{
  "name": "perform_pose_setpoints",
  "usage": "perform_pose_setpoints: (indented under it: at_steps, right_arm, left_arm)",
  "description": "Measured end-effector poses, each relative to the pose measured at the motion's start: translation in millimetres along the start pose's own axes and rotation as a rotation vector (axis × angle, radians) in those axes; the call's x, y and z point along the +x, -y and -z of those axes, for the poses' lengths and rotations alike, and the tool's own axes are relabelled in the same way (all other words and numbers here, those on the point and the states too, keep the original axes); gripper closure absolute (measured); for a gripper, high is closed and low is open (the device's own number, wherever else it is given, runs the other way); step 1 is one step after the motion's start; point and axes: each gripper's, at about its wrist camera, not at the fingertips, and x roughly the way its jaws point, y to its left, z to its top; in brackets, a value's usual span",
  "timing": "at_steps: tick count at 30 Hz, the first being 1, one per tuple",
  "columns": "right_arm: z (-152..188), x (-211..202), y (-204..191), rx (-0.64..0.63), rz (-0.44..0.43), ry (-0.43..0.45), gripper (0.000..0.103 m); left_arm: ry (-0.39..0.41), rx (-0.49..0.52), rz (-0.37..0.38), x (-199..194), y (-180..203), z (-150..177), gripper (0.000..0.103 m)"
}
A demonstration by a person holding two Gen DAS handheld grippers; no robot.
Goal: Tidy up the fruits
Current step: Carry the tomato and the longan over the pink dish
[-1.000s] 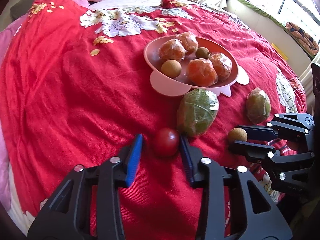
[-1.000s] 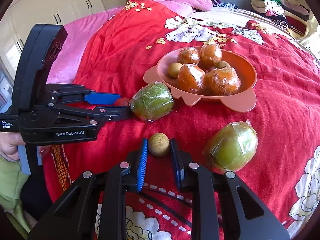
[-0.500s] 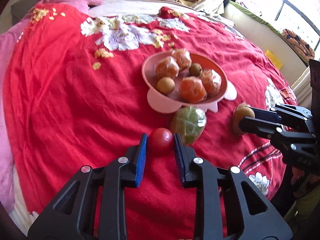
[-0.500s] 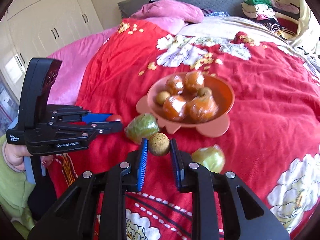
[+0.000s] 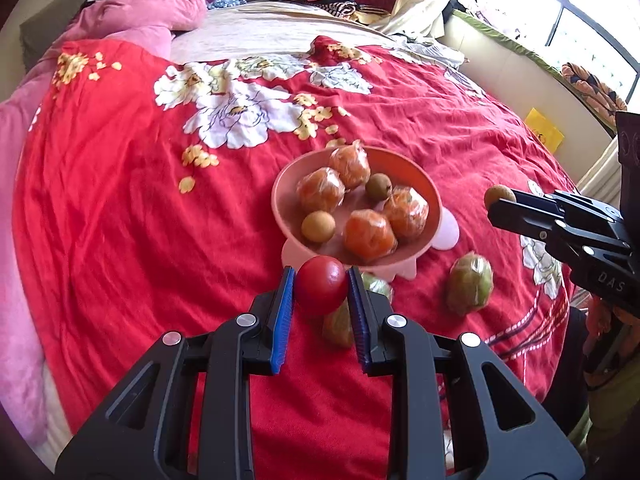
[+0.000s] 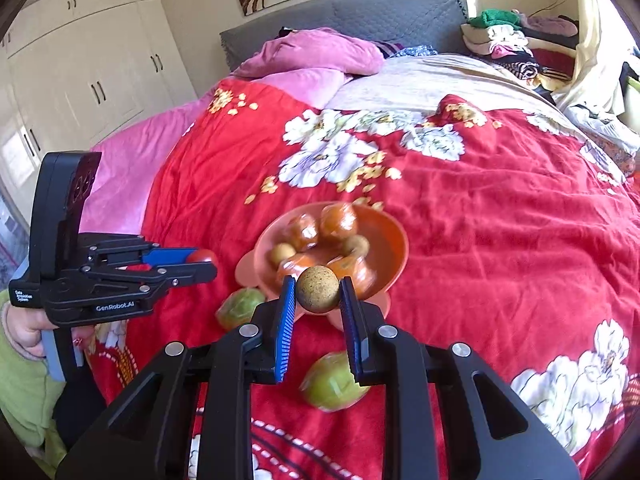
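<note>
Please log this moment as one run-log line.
left gripper: shut on tomato | right gripper: shut on longan | bowl: ahead

A bed spread with a red flowered quilt carries a pink bowl near its middle — two green wrapped fruits lie on the quilt just nearer, and a pink pillow lies at the far end.

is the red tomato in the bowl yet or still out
Out. The red tomato is clamped between the left gripper pads, held in the air short of the pink bowl.
</note>
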Motion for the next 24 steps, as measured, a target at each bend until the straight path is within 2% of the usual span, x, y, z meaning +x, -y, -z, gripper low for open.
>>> perform_pose_setpoints:
  at_steps: [13,24]
  right_arm:
    - [-17,25,35,0.015,0.041,-0.018,0.082]
    - [-27,54,39,0.002,0.043,-0.049,0.082]
  left_arm:
    - [-0.041,0.008,0.004,38,7,-18,0.084]
    - [-0.059,0.016,0.003,57,7,-21,0.084]
